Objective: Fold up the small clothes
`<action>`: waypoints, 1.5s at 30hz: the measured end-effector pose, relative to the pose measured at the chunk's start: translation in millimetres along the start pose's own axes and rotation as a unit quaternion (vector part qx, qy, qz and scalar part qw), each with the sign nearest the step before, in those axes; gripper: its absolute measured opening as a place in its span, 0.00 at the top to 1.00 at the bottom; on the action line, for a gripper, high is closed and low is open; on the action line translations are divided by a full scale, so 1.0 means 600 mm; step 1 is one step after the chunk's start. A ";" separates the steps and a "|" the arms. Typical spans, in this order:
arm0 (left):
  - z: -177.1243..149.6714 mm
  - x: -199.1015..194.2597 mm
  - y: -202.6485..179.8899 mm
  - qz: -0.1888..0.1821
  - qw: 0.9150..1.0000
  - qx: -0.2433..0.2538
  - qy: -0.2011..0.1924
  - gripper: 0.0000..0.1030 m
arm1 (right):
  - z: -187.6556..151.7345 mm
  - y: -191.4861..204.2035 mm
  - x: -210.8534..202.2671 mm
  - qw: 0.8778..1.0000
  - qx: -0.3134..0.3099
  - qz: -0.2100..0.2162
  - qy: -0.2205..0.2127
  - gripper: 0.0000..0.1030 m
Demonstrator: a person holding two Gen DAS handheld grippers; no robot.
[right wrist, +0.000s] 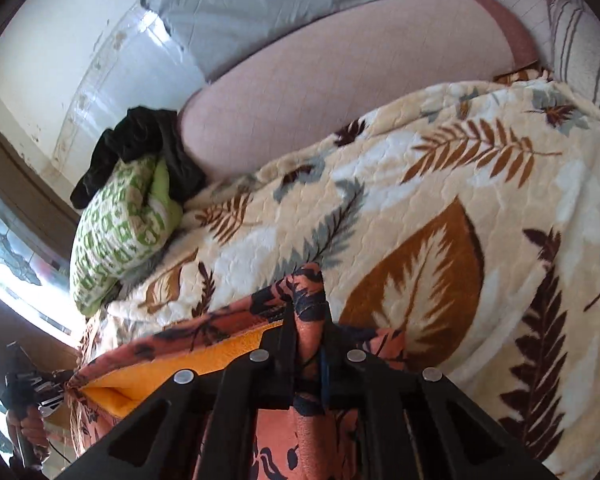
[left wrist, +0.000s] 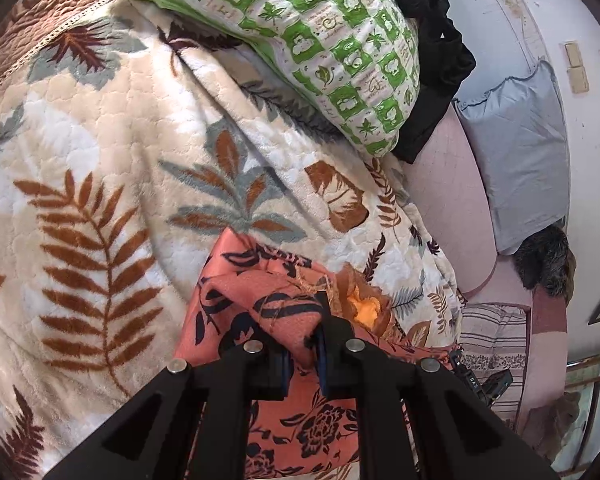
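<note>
Fabric in coral with a dark floral print, a small garment (left wrist: 268, 292), lay on a leaf-patterned fleece blanket (left wrist: 112, 152) spread over the bed. In the left wrist view it sat at the lower centre of the frame, and the left gripper (left wrist: 300, 354) had its fingers drawn narrow on a raised fold of it, the cloth pinched between the pads. A patch of orange lining (left wrist: 366, 306) showed just right of that fold.

In the right wrist view the same garment (right wrist: 236, 320) ran from the lower left of the frame to the lower centre, its orange inner side (right wrist: 204, 354) turned up. The right gripper (right wrist: 306, 338) also stood nearly closed, with a ridge of the printed cloth caught between its fingers and rising above them.

A green-and-white patterned pillow (left wrist: 300, 40) rested on the blanket at the top of the left view, a black cloth (left wrist: 436, 64) just behind it. A pale blue pillow (left wrist: 516, 148) lay on a pink sheet (left wrist: 448, 208) at the right.
</note>
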State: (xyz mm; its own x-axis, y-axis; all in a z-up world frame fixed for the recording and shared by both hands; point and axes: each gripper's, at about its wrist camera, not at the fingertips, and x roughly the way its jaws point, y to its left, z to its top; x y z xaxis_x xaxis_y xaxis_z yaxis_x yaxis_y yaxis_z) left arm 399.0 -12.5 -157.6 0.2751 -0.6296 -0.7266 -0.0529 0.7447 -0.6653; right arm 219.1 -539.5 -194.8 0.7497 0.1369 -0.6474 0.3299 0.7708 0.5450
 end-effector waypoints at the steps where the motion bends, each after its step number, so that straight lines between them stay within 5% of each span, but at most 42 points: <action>1: 0.012 0.016 -0.002 0.004 1.000 -0.003 0.004 0.89 | 0.009 -0.014 0.001 1.000 0.019 0.002 -0.008 0.92; 6: 0.046 0.130 0.052 0.051 0.997 -0.054 0.029 0.85 | 0.007 -0.093 0.088 0.990 0.126 0.028 0.064 0.88; 9: 0.046 0.141 0.076 0.008 0.997 -0.071 0.008 0.81 | -0.011 -0.139 0.104 0.979 0.192 0.044 0.052 0.88; 13: 0.035 0.049 0.067 -0.067 0.989 -0.052 -0.125 0.24 | -0.014 -0.191 0.028 0.969 0.243 0.042 -0.036 0.86; 14: 0.028 0.016 0.064 -0.080 0.982 -0.048 -0.167 0.20 | -0.012 -0.190 0.005 0.970 0.236 0.034 -0.050 0.86; 16: 0.004 -0.030 0.059 -0.095 0.973 -0.048 -0.206 0.19 | -0.008 -0.159 -0.033 0.981 0.181 0.036 -0.060 0.86; 20: -0.073 -0.042 0.055 -0.072 0.984 -0.024 -0.161 0.18 | -0.017 -0.025 -0.048 0.997 0.041 0.059 0.007 0.86; 26: -0.179 0.019 0.101 0.014 0.995 -0.034 -0.096 0.18 | -0.118 0.184 0.049 0.980 -0.060 0.113 0.151 0.86; 31: -0.183 0.039 0.072 0.095 0.988 0.081 -0.086 0.18 | -0.198 0.298 0.169 0.968 -0.110 0.084 0.207 0.86; 34: -0.188 0.066 0.066 0.163 0.974 0.143 -0.064 0.18 | -0.183 0.326 0.245 0.976 -0.112 0.043 0.181 0.86; 38: -0.187 0.078 0.061 0.177 0.965 0.186 -0.057 0.18 | -0.111 0.316 0.306 0.990 -0.046 0.013 0.130 0.88; 40: -0.183 0.073 0.063 0.176 0.965 0.185 -0.057 0.18 | -0.082 0.306 0.295 0.994 -0.009 -0.013 0.113 0.86; 45: -0.189 0.053 0.054 0.178 0.963 0.188 -0.078 0.18 | -0.065 0.264 0.166 0.996 -0.025 0.009 0.082 0.85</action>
State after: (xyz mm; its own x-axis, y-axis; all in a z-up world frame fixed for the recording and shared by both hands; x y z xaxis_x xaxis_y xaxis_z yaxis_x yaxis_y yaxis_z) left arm 297.1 -33.6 -221.6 0.4461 -0.3003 -0.8431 0.1725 0.9532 -0.2483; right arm 323.9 -379.7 -193.8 0.6498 0.2485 -0.7183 0.2852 0.7962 0.5335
